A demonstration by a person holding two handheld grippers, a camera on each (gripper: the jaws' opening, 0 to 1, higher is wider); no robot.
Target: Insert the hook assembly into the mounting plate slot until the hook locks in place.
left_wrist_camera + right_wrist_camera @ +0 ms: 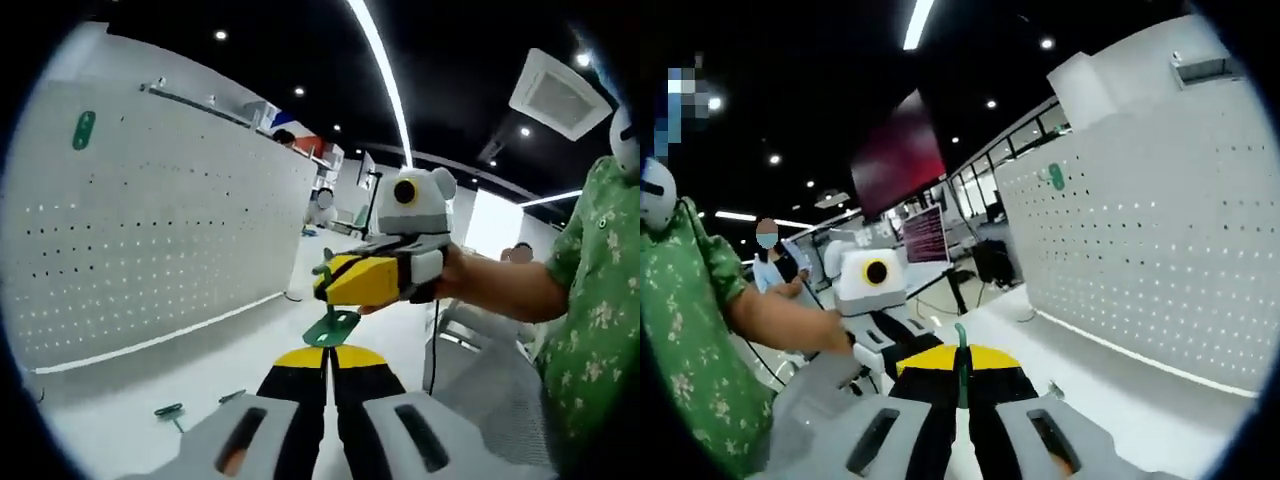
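While both grippers meet in mid-air, we list: left gripper (326, 372), jaws closed on green hook assembly (333, 327); right gripper (961, 378), jaws closed on its thin green stem (960, 362), long axis along the jaws. White pegboard mounting plate (150, 230) stands well apart, far left; right gripper looks nearer.

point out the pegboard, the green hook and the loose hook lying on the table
pegboard (170, 220), left gripper view, middle of its perforated face
green hook (333, 326), left gripper view, its flat plate above the shut jaws
loose hook (170, 410), left gripper view, its head on the table
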